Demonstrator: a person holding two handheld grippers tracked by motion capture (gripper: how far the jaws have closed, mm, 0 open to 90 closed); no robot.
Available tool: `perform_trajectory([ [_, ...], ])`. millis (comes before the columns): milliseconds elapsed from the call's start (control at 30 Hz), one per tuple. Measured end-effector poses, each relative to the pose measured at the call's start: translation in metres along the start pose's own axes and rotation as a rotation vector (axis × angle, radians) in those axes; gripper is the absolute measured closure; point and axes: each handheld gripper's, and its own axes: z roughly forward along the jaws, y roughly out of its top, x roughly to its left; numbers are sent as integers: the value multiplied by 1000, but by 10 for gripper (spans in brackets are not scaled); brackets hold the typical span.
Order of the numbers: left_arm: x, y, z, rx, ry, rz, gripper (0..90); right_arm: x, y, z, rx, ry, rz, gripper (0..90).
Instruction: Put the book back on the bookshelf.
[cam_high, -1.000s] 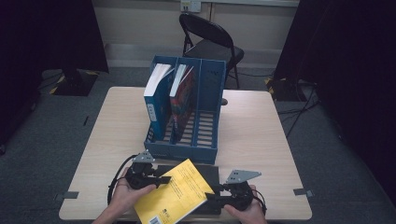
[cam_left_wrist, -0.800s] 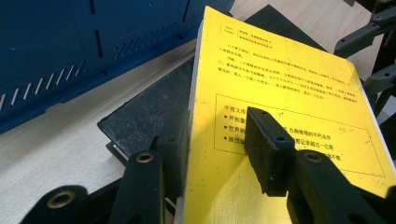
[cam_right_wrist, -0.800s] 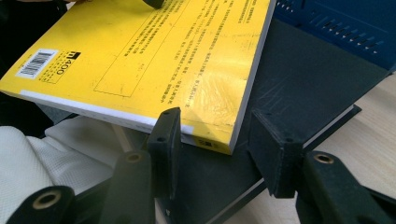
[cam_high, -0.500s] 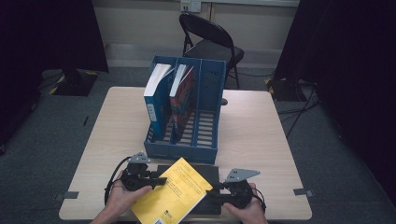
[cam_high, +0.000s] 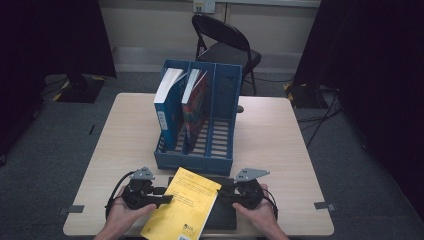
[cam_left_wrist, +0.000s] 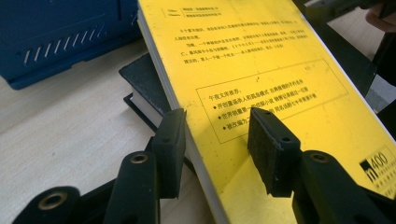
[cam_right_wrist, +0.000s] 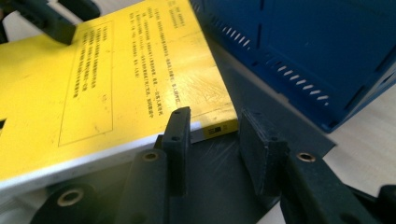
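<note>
1. We see the yellow book (cam_high: 182, 209) at the table's (cam_high: 280, 135) near edge, lying tilted on a black book (cam_high: 225, 212), just before the blue file rack (cam_high: 200, 120).
2. Our left gripper (cam_left_wrist: 215, 140) stands parted astride the yellow book's edge, one jaw above the cover and one beside the pages.
3. Our right gripper (cam_right_wrist: 212, 140) gapes at its corner, gripping nothing.
4. Two books stand in the rack.
</note>
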Motion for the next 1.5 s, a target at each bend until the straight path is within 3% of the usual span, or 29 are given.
perform_trajectory([
  [133,2,-1,-1,-13,-5,-9,591,2,2,2,-2,-15,23,654],
  [200,4,0,1,-24,-8,-4,586,3,-1,1,4,11,34,636],
  [300,6,0,5,-45,-10,-28,569,10,-5,0,13,34,24,629],
  [367,9,0,7,-61,-21,-55,558,15,-5,-1,13,29,10,638],
  [433,12,0,10,-67,-44,-114,542,14,-5,0,14,33,13,629],
  [600,15,0,9,-68,-22,-114,515,10,0,6,11,32,16,625],
  [767,21,-5,3,-77,-23,-146,523,8,7,16,9,22,29,621],
  [933,24,-4,3,-75,5,-157,447,11,14,24,7,18,19,625],
  [1100,26,-5,3,-77,-10,-167,447,15,15,23,-3,36,21,615],
  [1200,22,-4,1,-77,13,-150,459,16,14,23,-5,28,13,613],
  [1267,23,-4,-1,-93,14,-166,507,16,14,23,-5,29,11,615],
  [1433,29,-4,-7,-131,-66,-194,511,14,14,23,-6,42,20,608],
  [1500,27,-4,-8,-144,-73,-190,508,13,13,23,-8,48,25,605],
])
